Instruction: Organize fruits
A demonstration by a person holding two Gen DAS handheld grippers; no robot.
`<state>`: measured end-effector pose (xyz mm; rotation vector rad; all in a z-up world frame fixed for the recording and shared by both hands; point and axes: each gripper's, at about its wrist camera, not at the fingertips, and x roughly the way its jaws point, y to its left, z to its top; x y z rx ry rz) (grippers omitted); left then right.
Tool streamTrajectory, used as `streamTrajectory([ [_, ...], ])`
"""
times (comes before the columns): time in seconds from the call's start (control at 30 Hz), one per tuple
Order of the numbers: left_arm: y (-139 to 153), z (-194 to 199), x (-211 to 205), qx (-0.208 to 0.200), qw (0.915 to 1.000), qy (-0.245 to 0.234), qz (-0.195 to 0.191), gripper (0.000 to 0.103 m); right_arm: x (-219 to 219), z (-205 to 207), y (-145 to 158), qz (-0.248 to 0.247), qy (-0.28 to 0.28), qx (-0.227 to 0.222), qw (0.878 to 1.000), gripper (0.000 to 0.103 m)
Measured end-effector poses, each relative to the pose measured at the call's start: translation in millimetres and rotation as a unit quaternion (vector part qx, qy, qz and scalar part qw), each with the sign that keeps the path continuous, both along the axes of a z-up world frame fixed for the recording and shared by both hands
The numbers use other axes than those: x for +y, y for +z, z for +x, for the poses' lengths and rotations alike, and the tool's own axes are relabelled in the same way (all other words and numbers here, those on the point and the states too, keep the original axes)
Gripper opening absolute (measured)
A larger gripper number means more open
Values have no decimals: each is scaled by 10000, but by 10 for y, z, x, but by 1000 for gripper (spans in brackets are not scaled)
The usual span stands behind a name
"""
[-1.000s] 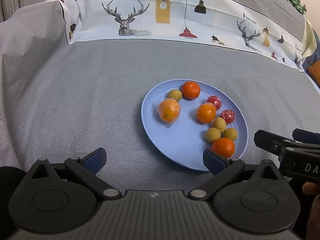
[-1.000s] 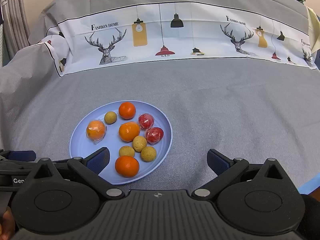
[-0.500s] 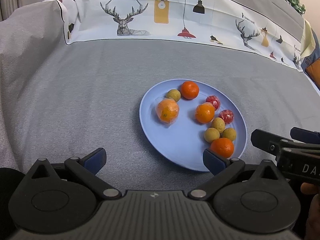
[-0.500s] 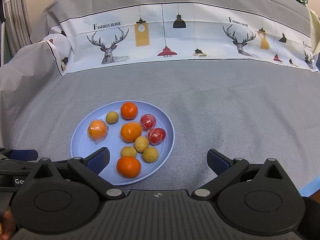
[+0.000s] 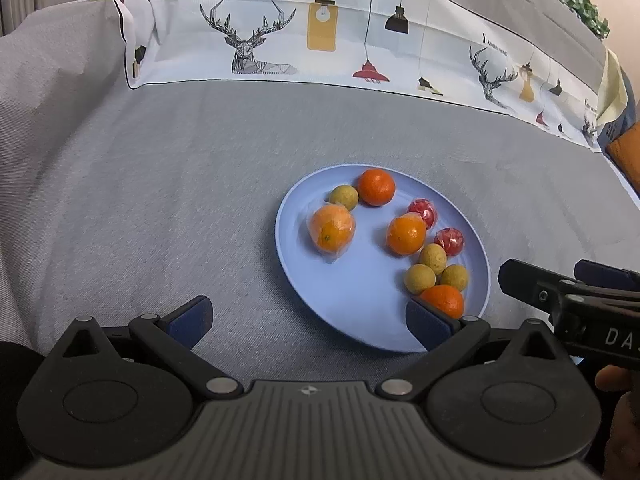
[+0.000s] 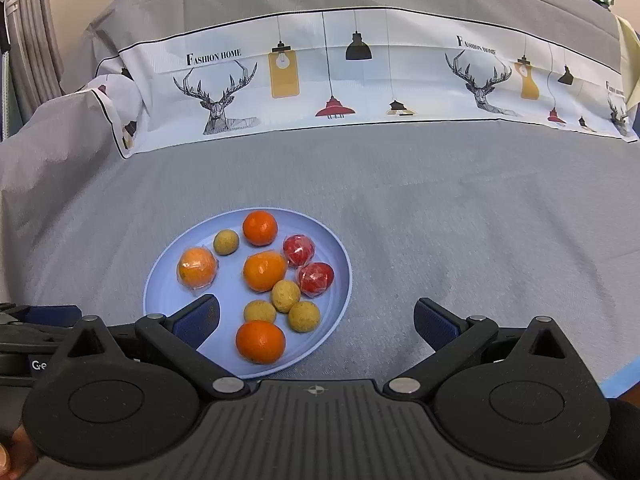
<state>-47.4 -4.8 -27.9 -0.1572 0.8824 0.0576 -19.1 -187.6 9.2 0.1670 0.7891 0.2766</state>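
Note:
A light blue plate [image 5: 360, 320] [image 6: 168, 280] lies on the grey cloth and holds several fruits: oranges, one in clear wrap [image 5: 331, 227] [image 6: 197, 266], small yellow-brown round fruits [image 5: 419, 279] [image 6: 285, 295] and two red wrapped ones [image 5: 449, 241] [image 6: 316, 278]. My left gripper [image 5: 308, 320] is open and empty, just short of the plate's near left edge. My right gripper [image 6: 316, 320] is open and empty, over the plate's near right edge; it also shows in the left wrist view [image 5: 568, 300].
A white printed cloth strip with deer and lamps [image 5: 320, 40] [image 6: 360, 80] runs along the back. Grey cloth [image 5: 160, 200] [image 6: 480, 220] spreads around the plate. A blue edge [image 6: 624, 380] shows at the near right.
Both views have shifted slightly; the plate sits a little lower and further left in the left wrist view. No fruit has moved and both grippers stay open.

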Motion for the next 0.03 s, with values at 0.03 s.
streamTrajectory([
  [0.03,4,13,13,10,10000,9,-19,103,0,7,3,15,3,-1,10000,102],
])
